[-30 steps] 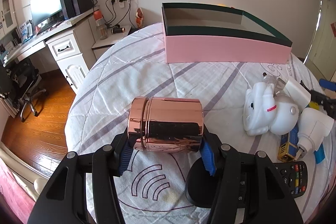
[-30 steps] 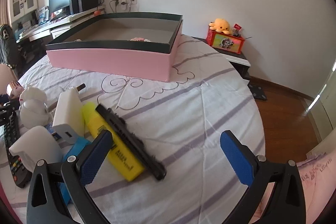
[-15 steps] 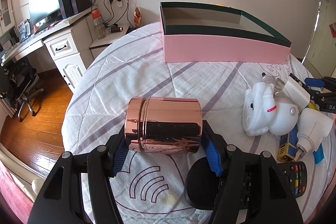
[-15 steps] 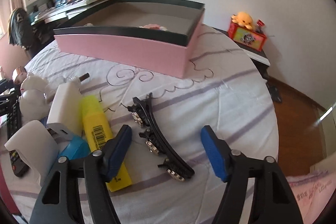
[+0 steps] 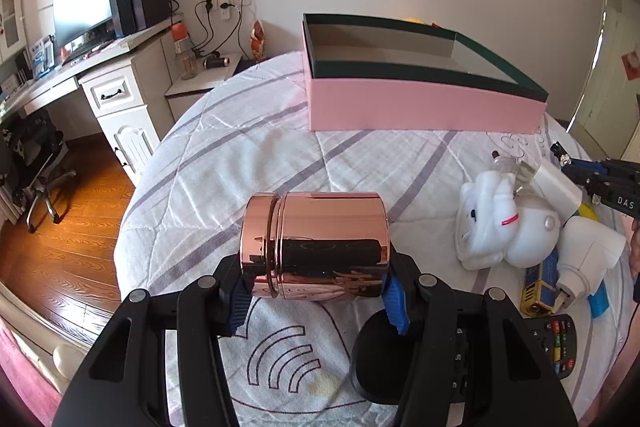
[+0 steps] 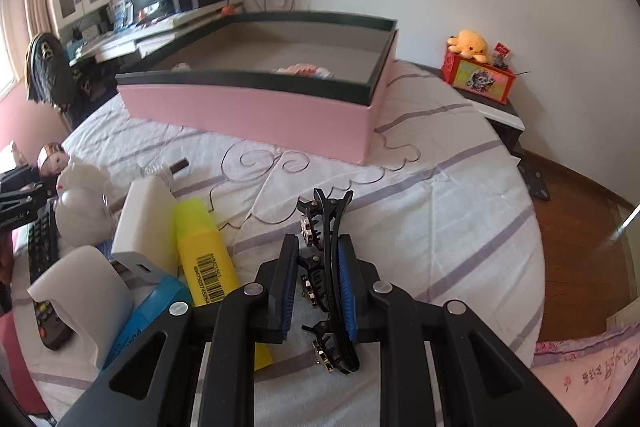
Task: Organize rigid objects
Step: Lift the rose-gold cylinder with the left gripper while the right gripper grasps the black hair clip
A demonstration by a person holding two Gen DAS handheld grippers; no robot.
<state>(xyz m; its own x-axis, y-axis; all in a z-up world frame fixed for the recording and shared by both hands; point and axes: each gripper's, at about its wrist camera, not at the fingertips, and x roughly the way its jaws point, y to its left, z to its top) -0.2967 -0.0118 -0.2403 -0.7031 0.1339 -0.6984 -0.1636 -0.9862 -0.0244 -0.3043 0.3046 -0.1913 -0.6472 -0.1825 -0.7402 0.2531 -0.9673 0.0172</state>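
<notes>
A white desk stands by the wall. On it sits a dark screen. A black chair waits just beside the desk.

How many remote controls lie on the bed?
1: the remote control lies at the near edge of the clutter pile, beside the left gripper. More may be hidden beneath the pile.

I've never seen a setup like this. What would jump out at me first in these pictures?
Probably the shiny copper canister, lying on its side on the quilt between the closing fingers of the left gripper. Next, the big pink box with a dark green rim, open at the far side of the bed. In the other view, the right gripper is shut on a black hair clip, beside a bright yellow highlighter.
</notes>
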